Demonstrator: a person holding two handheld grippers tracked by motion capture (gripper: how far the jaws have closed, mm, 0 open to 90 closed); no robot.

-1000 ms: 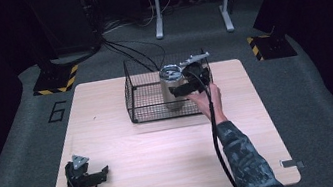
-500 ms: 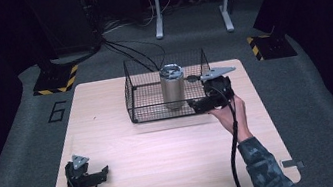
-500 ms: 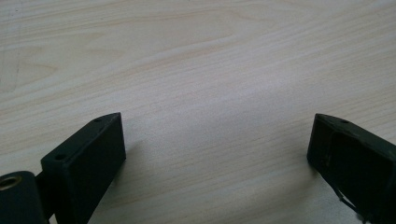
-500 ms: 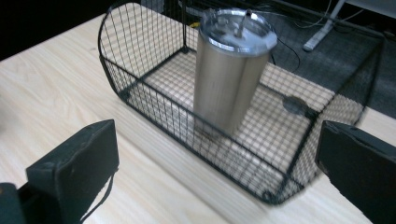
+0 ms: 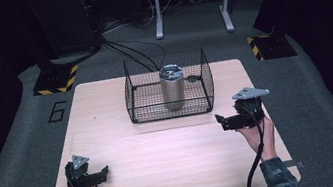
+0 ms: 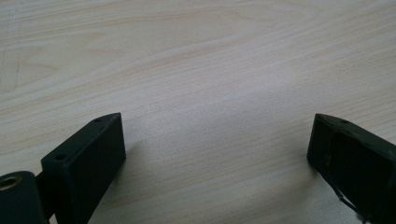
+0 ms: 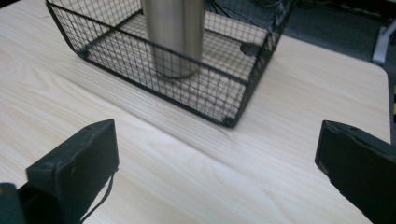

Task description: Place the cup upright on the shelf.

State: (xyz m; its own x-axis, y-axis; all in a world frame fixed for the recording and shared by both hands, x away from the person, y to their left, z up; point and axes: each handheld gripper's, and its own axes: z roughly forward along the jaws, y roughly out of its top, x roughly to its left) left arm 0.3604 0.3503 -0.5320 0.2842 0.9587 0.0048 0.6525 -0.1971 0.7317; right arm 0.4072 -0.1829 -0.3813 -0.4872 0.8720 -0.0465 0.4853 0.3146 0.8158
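Presently listed: one metal tumbler (image 5: 172,86), cylindrical, brushed steel, lidded, standing upright inside the black wire basket (image 5: 135,106), roughly at the middle of its floor. Judged rigid, moderately heavy, smooth and likely slippery; best taken across the mid-body with a square, firm pinch from above the basket's rim, since the mesh walls block a side approach. Basket: stiff, open-topped, at the far middle of the wooden table (image 5: 105,103). Right gripper (image 5: 223,121): near side of the basket, off its right corner, jaws spread wide, nothing between them. Left gripper (image 5: 102,173): well apart from the basket, near-left table edge, jaws likewise parted and empty over bare wood.
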